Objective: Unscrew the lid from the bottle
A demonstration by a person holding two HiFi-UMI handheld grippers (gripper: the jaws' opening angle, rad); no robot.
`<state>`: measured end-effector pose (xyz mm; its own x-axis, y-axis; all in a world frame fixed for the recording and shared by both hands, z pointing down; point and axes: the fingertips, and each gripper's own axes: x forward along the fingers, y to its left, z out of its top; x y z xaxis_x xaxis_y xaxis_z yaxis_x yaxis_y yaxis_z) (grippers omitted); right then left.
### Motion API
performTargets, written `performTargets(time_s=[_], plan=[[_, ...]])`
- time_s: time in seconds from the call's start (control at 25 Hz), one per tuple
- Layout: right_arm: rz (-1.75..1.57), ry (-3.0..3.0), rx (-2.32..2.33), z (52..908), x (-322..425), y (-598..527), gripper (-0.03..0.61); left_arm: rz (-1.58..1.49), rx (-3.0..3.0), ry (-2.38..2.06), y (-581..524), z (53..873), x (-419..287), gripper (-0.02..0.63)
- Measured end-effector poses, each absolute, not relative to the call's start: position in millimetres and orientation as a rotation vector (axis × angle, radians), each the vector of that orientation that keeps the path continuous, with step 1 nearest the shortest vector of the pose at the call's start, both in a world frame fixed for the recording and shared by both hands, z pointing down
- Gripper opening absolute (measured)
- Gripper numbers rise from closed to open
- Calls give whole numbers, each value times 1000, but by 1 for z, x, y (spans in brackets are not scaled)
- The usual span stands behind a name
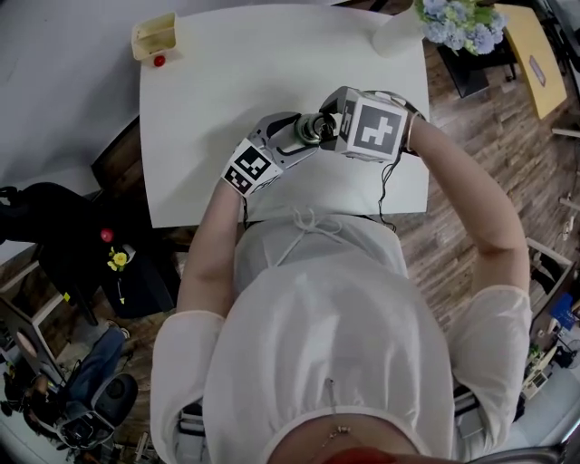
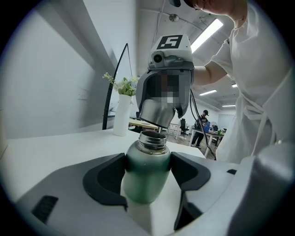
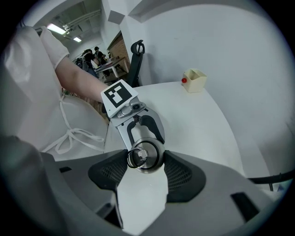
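In the left gripper view a green metal bottle (image 2: 145,177) stands upright between the dark pads, and my left gripper (image 2: 146,162) is shut on its body. Its steel mouth (image 2: 152,140) is uncovered. Just above the mouth hangs the steel lid (image 2: 156,113), apart from it. In the right gripper view the lid (image 3: 146,156), with a wire ring on top, sits between the pads of my right gripper (image 3: 145,161), which is shut on it. From the head view both grippers meet over the white table (image 1: 227,100): left gripper (image 1: 288,140), right gripper (image 1: 337,122), the bottle (image 1: 313,130) between them.
A small beige box with a red ball (image 1: 155,38) stands at the table's far left corner. A white vase of flowers (image 1: 450,22) stands at the far right corner. A black chair (image 1: 54,240) is off the table's left side. The person's body is at the near edge.
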<state>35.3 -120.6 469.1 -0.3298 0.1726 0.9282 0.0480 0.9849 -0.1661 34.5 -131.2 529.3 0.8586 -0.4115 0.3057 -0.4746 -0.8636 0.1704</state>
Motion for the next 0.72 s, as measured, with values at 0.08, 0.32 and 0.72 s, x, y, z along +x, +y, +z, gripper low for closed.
performTargets(time_s=[0.08, 0.32, 0.72], plan=[[143, -1906, -119, 467, 46, -125, 259, 378, 2794, -672, -131, 528, 36, 328], [230, -1877, -11, 486, 82, -139, 261, 400, 2792, -661, -133, 526, 35, 328], [353, -1827, 81, 564, 116, -148, 261, 417, 2789, -664, -135, 528, 36, 328]])
